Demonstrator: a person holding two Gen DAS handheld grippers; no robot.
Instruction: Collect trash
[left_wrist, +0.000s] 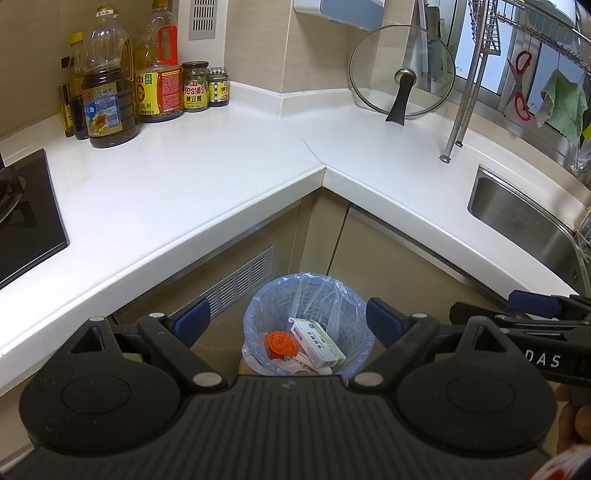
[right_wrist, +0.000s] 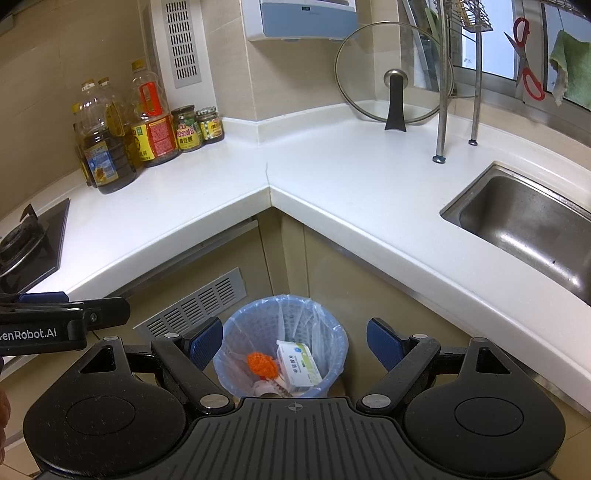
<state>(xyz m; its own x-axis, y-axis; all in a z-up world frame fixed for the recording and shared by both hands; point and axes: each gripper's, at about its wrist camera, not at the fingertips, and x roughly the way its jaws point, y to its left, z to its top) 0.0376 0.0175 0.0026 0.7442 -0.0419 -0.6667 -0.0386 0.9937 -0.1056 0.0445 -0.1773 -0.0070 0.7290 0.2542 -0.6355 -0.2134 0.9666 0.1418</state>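
Left gripper (left_wrist: 284, 325) jaws apart, empty | right gripper (right_wrist: 295, 345) likewise | bin (right_wrist: 236, 332) below

A small round trash bin (left_wrist: 308, 325), lined with a translucent pale-blue bag, stands on the floor at the lower centre of both views, in the inner corner below the white countertop. Inside lies a white-and-green medicine box (left_wrist: 318, 344), tilted on its long side. Just left of it sits an orange mesh scrubber (left_wrist: 281, 342). Pale crumpled scraps (right_wrist: 271, 387) lie under them.
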